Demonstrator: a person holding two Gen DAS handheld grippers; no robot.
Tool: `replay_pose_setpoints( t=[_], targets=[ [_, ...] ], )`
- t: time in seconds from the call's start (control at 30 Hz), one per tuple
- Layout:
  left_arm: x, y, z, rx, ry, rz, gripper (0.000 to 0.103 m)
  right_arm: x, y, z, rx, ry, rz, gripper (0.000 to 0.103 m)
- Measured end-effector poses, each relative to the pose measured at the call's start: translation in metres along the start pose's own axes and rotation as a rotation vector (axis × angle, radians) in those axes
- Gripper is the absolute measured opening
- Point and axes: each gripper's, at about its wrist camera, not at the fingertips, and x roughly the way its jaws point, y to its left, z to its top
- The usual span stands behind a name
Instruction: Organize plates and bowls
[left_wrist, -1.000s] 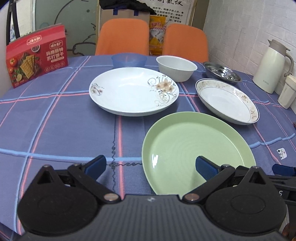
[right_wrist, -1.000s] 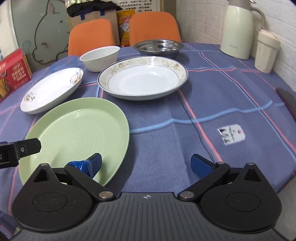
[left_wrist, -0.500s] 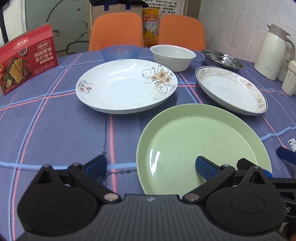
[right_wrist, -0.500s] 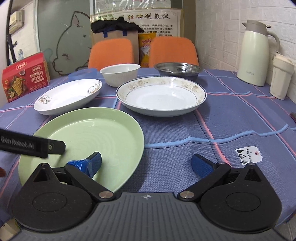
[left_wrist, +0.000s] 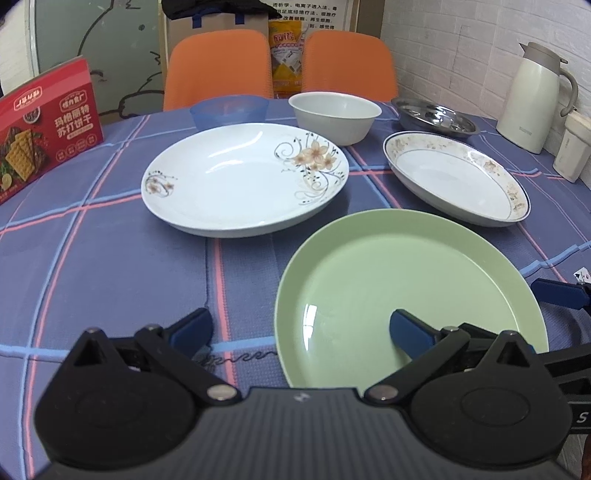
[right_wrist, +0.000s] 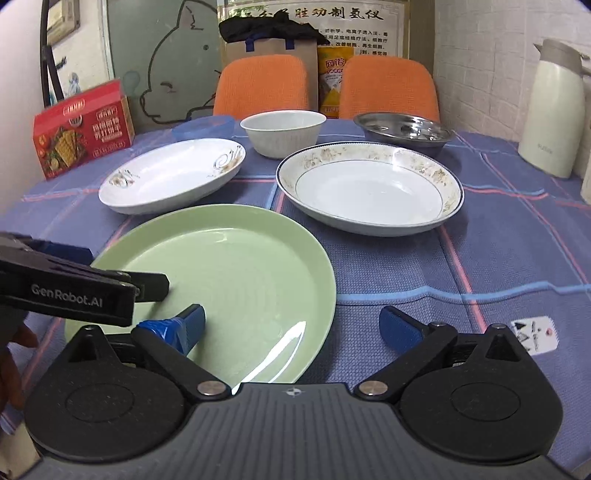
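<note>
Green plate (left_wrist: 406, 288) nearest, holding no food, like the white bowl (left_wrist: 334, 116) and steel dish (left_wrist: 436, 118) behind. Straddled at opposite rims by left gripper (left_wrist: 301, 330) and right gripper (right_wrist: 291, 325), fingers spread wide, nothing pinched.

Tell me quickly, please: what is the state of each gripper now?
Left gripper: open, holding nothing; one finger is over the green plate.
Right gripper: open, holding nothing, straddling the same plate's rim.
</note>
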Motion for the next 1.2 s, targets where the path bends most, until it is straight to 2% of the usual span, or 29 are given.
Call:
replay_pose_setpoints(
  t=[0.1,0.17,0.27,0.33,0.37,0.4,0.57,0.93,1.07,1.2],
  targets=[
    [-0.002,0.003,-0.001,-0.011,-0.013,-0.012,0.094,0.000,0.008,-0.002,-0.010,-0.017,0.014,0.082],
    [-0.005,0.003,-0.002,-0.001,-0.027,-0.022,0.085,-0.001,0.017,-0.006,-0.037,-0.038,0.054,0.080],
    [-0.009,-0.005,-0.003,0.015,-0.035,-0.062,0.068,-0.002,0.025,-0.008,-0.032,-0.055,0.053,0.080],
    [-0.011,-0.010,-0.002,-0.002,-0.027,-0.045,0.066,-0.004,0.026,-0.007,-0.004,-0.053,0.042,0.080],
    [-0.011,-0.009,-0.002,-0.014,-0.020,-0.056,0.060,-0.005,0.025,-0.007,0.011,-0.055,0.041,0.080],
    [-0.013,-0.007,-0.002,-0.027,-0.011,-0.070,0.058,-0.008,0.025,-0.007,0.028,-0.054,0.045,0.080],
    [-0.027,0.006,-0.004,-0.078,-0.011,-0.068,0.059,-0.022,0.042,-0.005,0.022,-0.092,0.040,0.081],
    [-0.062,0.077,-0.020,-0.171,-0.020,0.095,0.059,-0.007,0.108,0.006,-0.029,-0.092,0.212,0.082],
    [-0.051,0.094,-0.024,-0.202,0.008,0.086,0.059,0.006,0.117,0.006,-0.042,-0.059,0.219,0.082],
    [-0.041,0.088,-0.023,-0.170,-0.006,0.075,0.059,0.010,0.114,0.004,-0.036,-0.042,0.184,0.082]
  ],
)
